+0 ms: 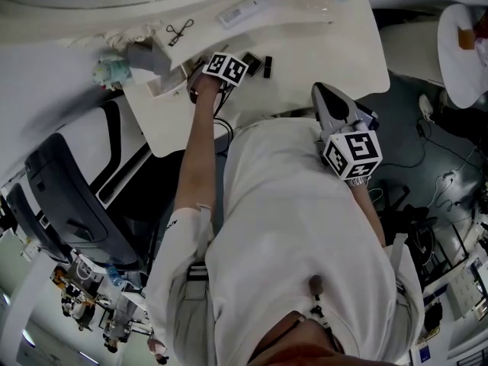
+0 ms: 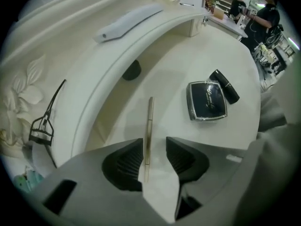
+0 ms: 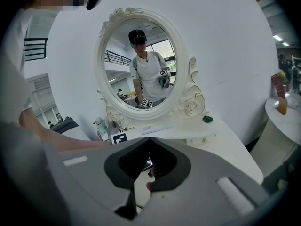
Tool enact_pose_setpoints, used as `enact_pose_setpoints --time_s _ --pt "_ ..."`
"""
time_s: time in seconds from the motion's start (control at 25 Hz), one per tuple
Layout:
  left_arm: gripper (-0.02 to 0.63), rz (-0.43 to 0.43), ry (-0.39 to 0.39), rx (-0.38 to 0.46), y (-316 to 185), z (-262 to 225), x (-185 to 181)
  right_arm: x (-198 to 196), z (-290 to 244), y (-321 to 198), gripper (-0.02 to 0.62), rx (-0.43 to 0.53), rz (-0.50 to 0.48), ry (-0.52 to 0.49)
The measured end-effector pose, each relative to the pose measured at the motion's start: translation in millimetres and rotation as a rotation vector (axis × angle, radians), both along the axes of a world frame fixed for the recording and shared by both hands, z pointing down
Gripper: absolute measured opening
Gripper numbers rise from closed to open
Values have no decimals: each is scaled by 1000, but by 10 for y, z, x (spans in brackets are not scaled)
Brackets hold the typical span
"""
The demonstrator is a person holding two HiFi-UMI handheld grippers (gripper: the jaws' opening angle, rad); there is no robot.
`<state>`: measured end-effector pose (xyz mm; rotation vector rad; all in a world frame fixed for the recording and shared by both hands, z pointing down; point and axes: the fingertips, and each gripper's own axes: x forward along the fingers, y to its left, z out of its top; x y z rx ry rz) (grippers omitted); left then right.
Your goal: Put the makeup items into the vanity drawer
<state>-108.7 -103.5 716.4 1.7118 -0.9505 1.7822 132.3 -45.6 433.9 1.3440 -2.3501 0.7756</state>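
On the white vanity top (image 2: 188, 55), straight under my left gripper (image 2: 154, 141), lies a slim gold pencil (image 2: 149, 126), its near half running in between the jaws. The jaws stand apart. The pencil sits just beside the left pad, and a strip of bare tabletop shows between it and the right pad, so I am not pinching it.

To the right, clear of the right jaw, I see a black compact (image 2: 207, 100) lying flat. A black lipstick tube (image 2: 225, 86) lies against or just beside its far corner.

Beyond the pencil's far tip the curved front of the raised ledge (image 2: 75, 65) sweeps past, and a dark round object (image 2: 131, 70) is tucked under its overhang. On the ledge rest an eyelash curler (image 2: 43, 124) and a long white case (image 2: 127, 21).

My right gripper (image 3: 149, 142) hangs back at the table's edge, facing the oval mirror (image 3: 137, 62). Its jaw tips are pressed together. A small reddish spot low between the pads is something I cannot identify.
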Motion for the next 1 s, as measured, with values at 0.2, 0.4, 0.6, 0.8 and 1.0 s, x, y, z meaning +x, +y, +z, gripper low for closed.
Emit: enact_pose_setpoints --time_s 0.2,0.4,0.6,0.8,1.0 --pt "25 154 -86 -6 86 -8 -29 -8 4 7 5 -1 -3 -3" --pt "24 227 -91 12 169 -37 -1 -22 -2 13 5 -7 -8 -10" --pt "20 256 -79 -7 297 -23 -3 -52 -9 32 5 1 -19 -6" --pt "8 179 -99 71 314 -85 -55 -57 -21 60 5 5 -19 -8" --pt "6 94 11 114 422 -183 32 -96 -20 78 5 8 -35 -9"
